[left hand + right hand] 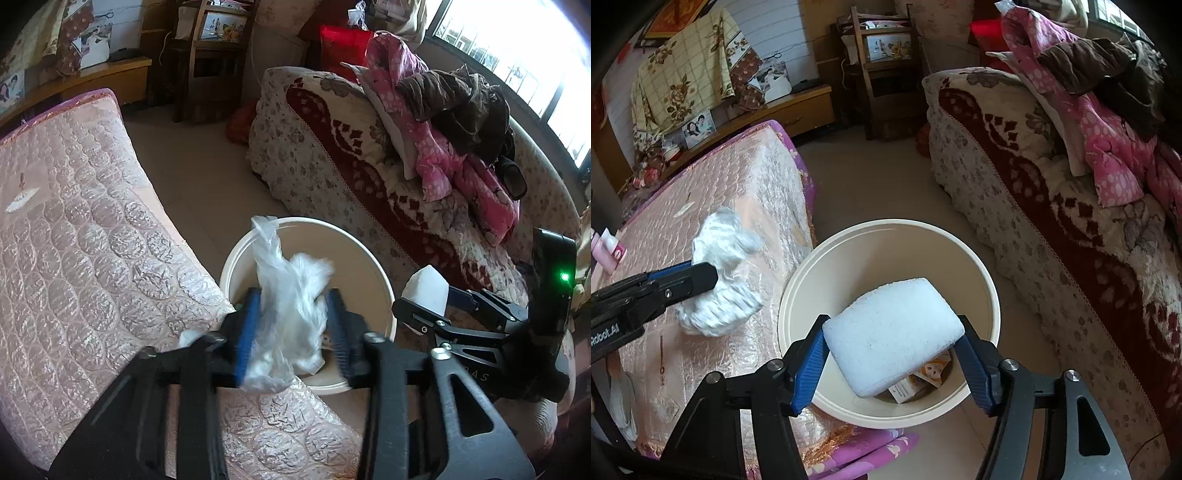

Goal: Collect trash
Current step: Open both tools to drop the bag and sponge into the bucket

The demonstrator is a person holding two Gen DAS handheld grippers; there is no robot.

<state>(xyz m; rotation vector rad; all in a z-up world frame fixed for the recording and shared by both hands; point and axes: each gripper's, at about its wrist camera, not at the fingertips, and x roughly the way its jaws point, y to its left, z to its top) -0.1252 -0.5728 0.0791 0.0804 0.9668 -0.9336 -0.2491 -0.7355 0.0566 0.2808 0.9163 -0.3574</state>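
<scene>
A cream waste bin stands on the floor between the pink mattress and the sofa; it also shows in the left wrist view. My left gripper is shut on a crumpled clear plastic bag, held over the mattress edge beside the bin; the bag shows in the right wrist view too. My right gripper is shut on a white foam block, held over the bin's opening. The block shows at the right of the left wrist view. Printed packaging lies in the bin's bottom.
A pink quilted mattress fills the left. A floral sofa piled with clothes runs along the right. A wooden chair and low cabinet stand at the back. A pink bottle stands at the mattress's left edge.
</scene>
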